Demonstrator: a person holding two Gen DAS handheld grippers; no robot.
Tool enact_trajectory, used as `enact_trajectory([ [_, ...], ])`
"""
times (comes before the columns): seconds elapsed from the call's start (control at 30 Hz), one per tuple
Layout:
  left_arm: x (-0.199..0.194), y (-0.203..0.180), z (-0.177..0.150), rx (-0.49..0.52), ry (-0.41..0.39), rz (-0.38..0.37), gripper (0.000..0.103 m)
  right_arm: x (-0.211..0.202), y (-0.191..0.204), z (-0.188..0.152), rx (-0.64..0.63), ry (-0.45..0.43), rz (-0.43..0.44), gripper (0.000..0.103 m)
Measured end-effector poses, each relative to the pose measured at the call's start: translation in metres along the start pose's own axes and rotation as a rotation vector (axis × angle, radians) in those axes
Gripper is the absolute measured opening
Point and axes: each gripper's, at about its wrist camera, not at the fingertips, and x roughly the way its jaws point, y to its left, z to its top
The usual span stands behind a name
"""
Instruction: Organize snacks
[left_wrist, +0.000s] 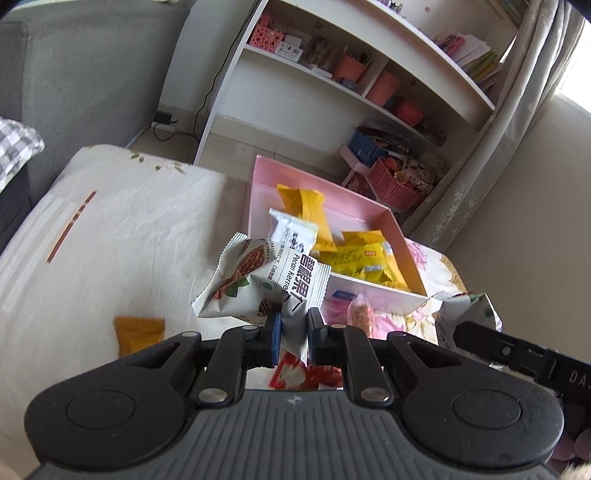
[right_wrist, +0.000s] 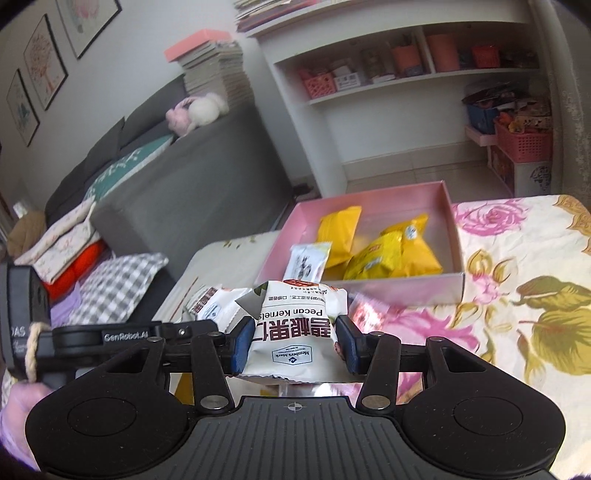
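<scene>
Item: pink box (right_wrist: 456, 240), ahead of both grippers, long axis crosswise. L gripper (left_wrist: 293, 332) pinches pecan pkt (left_wrist: 266, 280) edge; R gripper (right_wrist: 293, 345) clamps 2nd pecan pkt (right_wrist: 295, 332) broadside. R nearer.

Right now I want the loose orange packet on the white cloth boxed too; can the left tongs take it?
Probably not yet: the left tongs are shut on a pecan packet. The orange packet lies uncovered, with nothing over it, once that load goes into the pink box.

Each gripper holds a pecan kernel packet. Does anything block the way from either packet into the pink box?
Nothing visible does. The left gripper pinches its pecan packet and the right gripper its packet, both just short of the open pink box, whose near wall is low.
</scene>
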Motion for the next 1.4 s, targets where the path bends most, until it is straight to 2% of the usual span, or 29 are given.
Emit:
enact_trajectory([
  [0.3,0.028,-0.011,0.017,0.005,-0.027,0.006,0.012,0.014,-0.026,0.028,0.088,-0.058,-0.050,0.047],
  [0.43,0.039,-0.020,0.020,0.023,-0.039,0.041,0.012,0.027,-0.042,0.035,0.130,-0.062,-0.087,0.047],
  [0.53,0.047,-0.030,0.022,0.069,-0.050,0.060,0.012,0.038,-0.055,0.039,0.168,-0.062,-0.115,0.047],
  [0.7,0.070,-0.046,0.029,0.143,-0.028,0.048,0.013,0.060,-0.078,0.050,0.228,-0.060,-0.146,0.047],
  [0.97,0.119,-0.064,0.047,0.179,0.004,0.036,0.011,0.093,-0.107,0.067,0.263,-0.063,-0.123,0.048],
  [1.23,0.145,-0.077,0.050,0.261,-0.004,0.042,0.011,0.122,-0.137,0.075,0.320,-0.071,-0.109,0.048],
  [1.4,0.154,-0.077,0.054,0.263,-0.005,0.048,0.011,0.131,-0.145,0.077,0.320,-0.081,-0.110,0.048],
])
